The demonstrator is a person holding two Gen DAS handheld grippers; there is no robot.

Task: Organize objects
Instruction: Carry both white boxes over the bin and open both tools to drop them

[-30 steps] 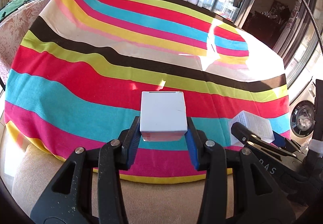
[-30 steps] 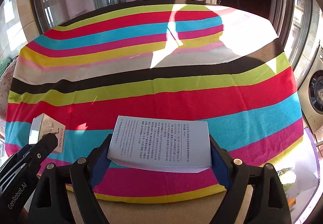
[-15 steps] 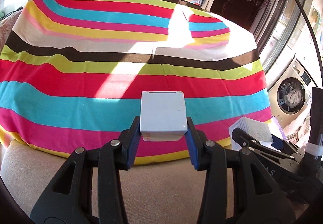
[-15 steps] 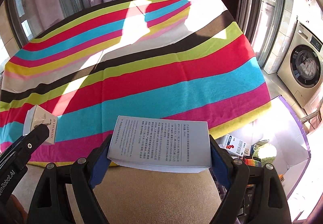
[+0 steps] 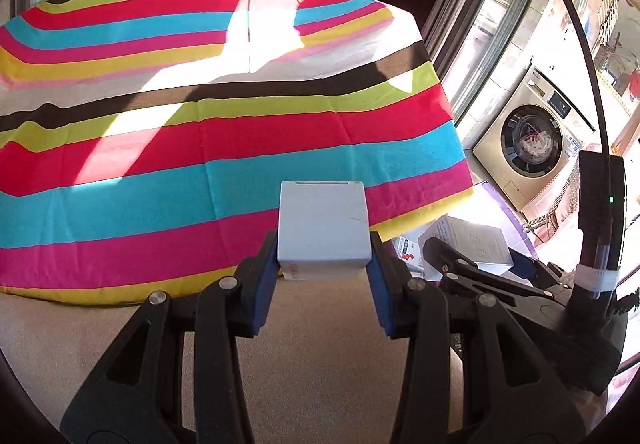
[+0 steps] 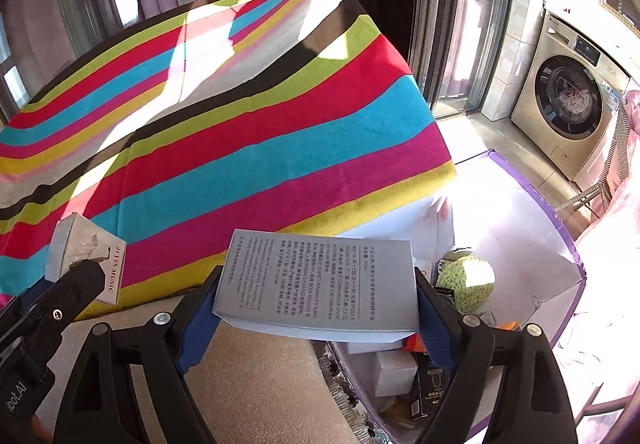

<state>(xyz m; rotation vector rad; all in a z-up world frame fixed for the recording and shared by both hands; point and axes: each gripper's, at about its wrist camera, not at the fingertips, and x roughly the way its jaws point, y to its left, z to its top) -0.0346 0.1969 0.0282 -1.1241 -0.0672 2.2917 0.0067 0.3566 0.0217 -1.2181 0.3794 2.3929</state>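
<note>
Gripping a small white box [image 5: 322, 230], the left tongs [image 5: 323, 276] are clamped on its two sides and carry it in the air, off the near edge of the counter [image 5: 224, 147] with its striped cloth; the right tongs [image 6: 316, 308] are clamped on the ends of a wider white box printed with fine text [image 6: 320, 280], likewise held aloft, at about 3 o'clock of the left pair; from the right wrist view the small box shows again at 9 o'clock, with lettering down its side; by the look of it the task is well along, since no loose object shows on the cloth and the two boxes in the tongs seem to be what is left to put away; at 4 o'clock of the right tongs an open carton with purple edging [image 6: 560, 228] stands on the floor, already holding a green netted fruit [image 6: 466, 278], small white boxes and some dark packets, so it is probably the destination; its contents crowd the near corner, and the tan cushioned edge [image 6: 256, 384] lies below both tongs; a washing machine [image 6: 568, 99] stands beyond at 2 o'clock, well apart.
</note>
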